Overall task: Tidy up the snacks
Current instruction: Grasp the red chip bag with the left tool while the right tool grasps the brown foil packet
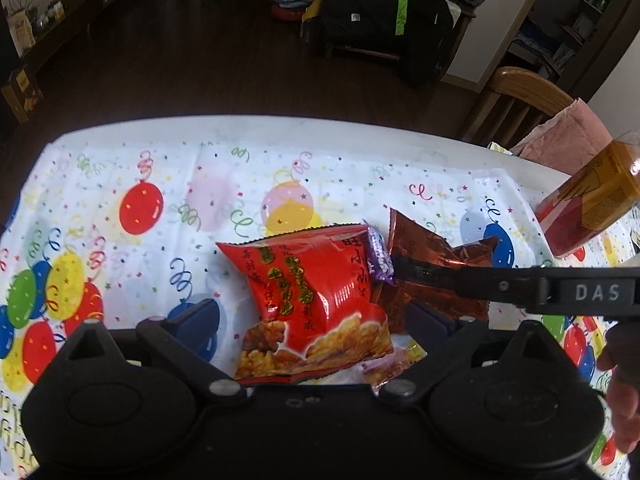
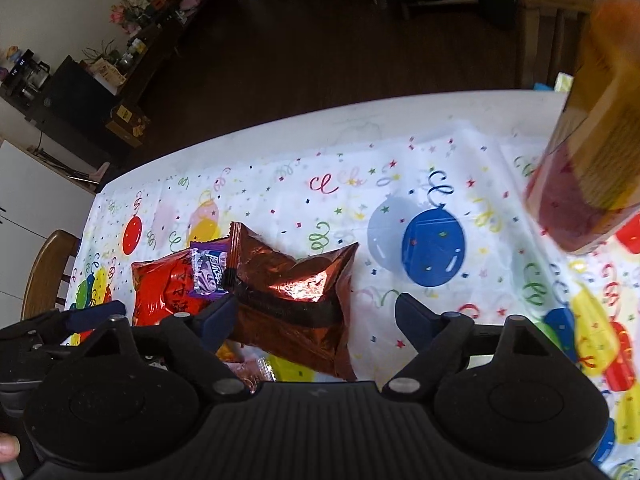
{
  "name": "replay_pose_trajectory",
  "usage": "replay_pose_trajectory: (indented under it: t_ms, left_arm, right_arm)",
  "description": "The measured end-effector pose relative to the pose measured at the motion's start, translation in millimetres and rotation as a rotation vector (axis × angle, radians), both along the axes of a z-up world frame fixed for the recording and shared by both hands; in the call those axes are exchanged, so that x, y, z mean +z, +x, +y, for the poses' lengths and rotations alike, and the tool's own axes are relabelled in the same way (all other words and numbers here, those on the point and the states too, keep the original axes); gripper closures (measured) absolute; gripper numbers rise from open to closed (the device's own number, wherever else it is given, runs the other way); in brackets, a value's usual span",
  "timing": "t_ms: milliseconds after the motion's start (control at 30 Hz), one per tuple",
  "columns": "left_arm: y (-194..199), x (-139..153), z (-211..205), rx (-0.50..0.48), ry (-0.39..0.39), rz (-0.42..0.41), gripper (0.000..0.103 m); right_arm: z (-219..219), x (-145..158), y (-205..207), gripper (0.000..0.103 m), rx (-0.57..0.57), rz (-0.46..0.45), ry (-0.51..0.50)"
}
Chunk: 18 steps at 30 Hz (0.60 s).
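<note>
A red snack bag (image 1: 316,292) lies on the balloon-print tablecloth (image 1: 140,184) between the spread fingers of my left gripper (image 1: 316,324), which is open. A small purple candy packet (image 1: 378,256) rests at the bag's far right corner. Beside it lies a brown foil bag (image 2: 296,280), which sits between the fingers of my open right gripper (image 2: 316,316). In the left wrist view, a black finger (image 1: 460,280) of the right gripper reaches in from the right over the brown foil bag (image 1: 436,252). The red bag (image 2: 164,288) and the purple packet (image 2: 210,270) also show in the right wrist view.
A tall orange and dark-red package in clear wrap (image 2: 592,140) stands at the table's right. Another small packet (image 1: 396,364) peeks from under the red bag. Wooden chairs (image 1: 516,100) (image 2: 48,268) stand at the table's rounded far edge. A hand (image 1: 624,400) is at the right.
</note>
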<state>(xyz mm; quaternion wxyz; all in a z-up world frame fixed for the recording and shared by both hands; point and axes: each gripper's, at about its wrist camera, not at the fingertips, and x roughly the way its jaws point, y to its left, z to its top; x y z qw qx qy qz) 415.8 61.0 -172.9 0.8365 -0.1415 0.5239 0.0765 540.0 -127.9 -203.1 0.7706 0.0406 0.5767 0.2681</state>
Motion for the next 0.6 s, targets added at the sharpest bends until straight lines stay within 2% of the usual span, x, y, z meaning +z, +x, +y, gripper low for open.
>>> replay_pose_trajectory:
  t_ms: [167, 267, 333, 500, 600]
  left_arm:
    - [2.7, -10.0, 4.3, 0.011, -0.037, 0.018, 0.014]
    - [2.1, -15.0, 6.9, 0.019, -0.065, 0.025, 0.018]
    - [0.9, -16.0, 8.3, 0.025, -0.086, 0.018, 0.021]
    - [-0.6, -14.8, 10.3, 0.04, -0.096, 0.01, 0.024]
    - [-3.5, -13.4, 11.7, 0.048, -0.097, 0.004, 0.027]
  right_arm:
    - [4.7, -9.6, 0.5, 0.018, -0.001, 0.018, 0.027]
    - [5.1, -14.9, 0.2, 0.025, -0.008, 0.031, 0.038]
    - [4.2, -16.9, -0.2, 0.027, -0.022, 0.037, 0.046]
    - [5.0, -16.0, -4.3, 0.054, -0.024, 0.028, 0.043]
    - [4.2, -13.2, -8.4, 0.063, -0.026, 0.019, 0.048]
